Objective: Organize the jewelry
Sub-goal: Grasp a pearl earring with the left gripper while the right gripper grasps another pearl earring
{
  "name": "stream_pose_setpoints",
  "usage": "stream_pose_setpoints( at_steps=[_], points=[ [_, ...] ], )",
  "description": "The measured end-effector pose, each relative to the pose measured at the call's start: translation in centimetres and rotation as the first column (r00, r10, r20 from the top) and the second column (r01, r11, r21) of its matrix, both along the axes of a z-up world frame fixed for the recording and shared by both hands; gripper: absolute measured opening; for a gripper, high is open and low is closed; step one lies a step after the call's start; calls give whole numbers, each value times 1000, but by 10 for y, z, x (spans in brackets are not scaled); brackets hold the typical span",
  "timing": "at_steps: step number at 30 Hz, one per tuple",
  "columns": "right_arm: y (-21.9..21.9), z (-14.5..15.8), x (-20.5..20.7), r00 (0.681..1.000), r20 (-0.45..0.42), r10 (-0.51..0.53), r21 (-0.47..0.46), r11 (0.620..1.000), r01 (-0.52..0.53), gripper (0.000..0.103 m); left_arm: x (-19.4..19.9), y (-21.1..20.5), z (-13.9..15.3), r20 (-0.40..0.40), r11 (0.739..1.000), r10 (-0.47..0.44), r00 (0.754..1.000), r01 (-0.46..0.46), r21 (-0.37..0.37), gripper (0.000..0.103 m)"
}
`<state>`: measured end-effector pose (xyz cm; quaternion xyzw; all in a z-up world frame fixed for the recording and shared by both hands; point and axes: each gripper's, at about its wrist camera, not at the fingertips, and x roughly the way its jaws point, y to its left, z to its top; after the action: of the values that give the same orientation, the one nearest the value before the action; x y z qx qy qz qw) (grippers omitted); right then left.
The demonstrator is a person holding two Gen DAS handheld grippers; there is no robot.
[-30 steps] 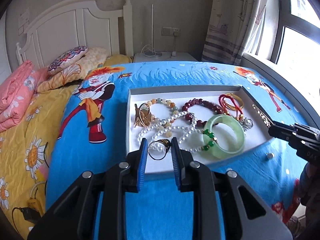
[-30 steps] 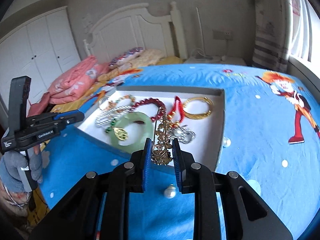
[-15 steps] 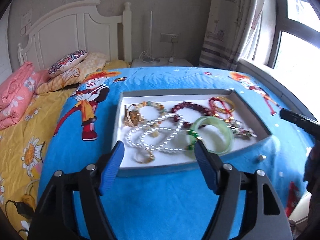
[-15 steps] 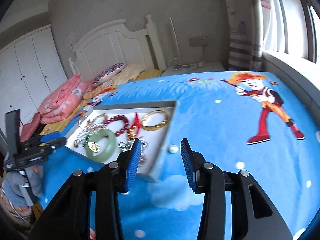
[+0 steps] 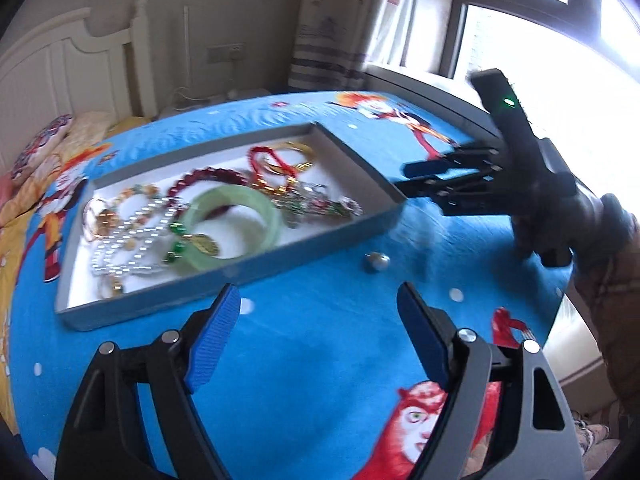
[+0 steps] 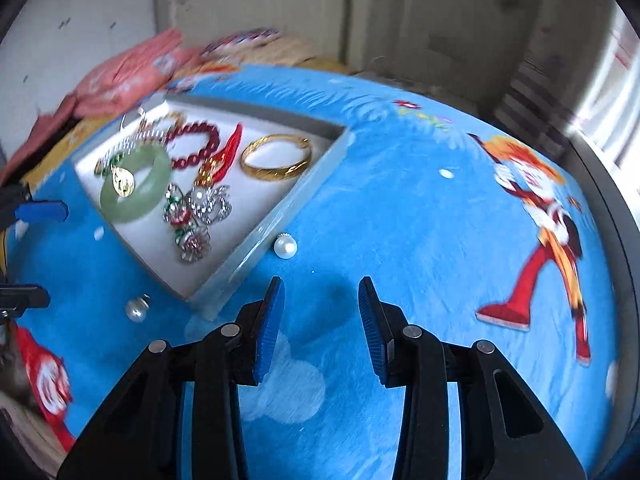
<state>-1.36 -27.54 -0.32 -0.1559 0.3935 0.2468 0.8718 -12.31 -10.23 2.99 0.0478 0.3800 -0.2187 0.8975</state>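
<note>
Grey tray (image 6: 280, 216) on blue bedspread (image 6: 400, 220), holding: green bangle (image 6: 136, 184), gold bangle (image 6: 276, 156), red bead bracelet (image 6: 196, 140), pearl strands (image 5: 132, 240), sparkly brooches (image 6: 192, 216). Outside the tray: two loose pearls (image 6: 285, 246), (image 6: 136, 312). Smaller pieces blurred, hard to identify.

Left gripper (image 5: 318, 320): tilted down, jaws just widened, wide, empty. Right gripper (image 6: 321, 312): tilted down, jaws just narrowed slightly, partly apart, empty, near one pearl.
</note>
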Motion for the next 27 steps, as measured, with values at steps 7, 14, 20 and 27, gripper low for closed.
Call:
stream_pose_setpoints(
  at_steps=[7, 14, 20, 27],
  points=[
    [19, -1, 11, 968, 25, 251, -64, 966, -249, 30, 14, -34, -13, -51, 998, -65, 997, 65, -3, 79],
    [20, 0, 20, 960, 4, 281, -34, 959, -281, 21, 41, -52, -22, -91, 998, -57, 994, 56, -13, 75],
    [26, 0, 17, 964, 21, 265, -51, 963, -264, 19, 45, -61, -27, -93, 998, -58, 994, 59, 7, 63],
    [21, -1, -1, 984, 30, 175, -50, 984, -173, 18, 44, -63, -27, -85, 997, -67, 994, 69, 22, 48]
  ],
)
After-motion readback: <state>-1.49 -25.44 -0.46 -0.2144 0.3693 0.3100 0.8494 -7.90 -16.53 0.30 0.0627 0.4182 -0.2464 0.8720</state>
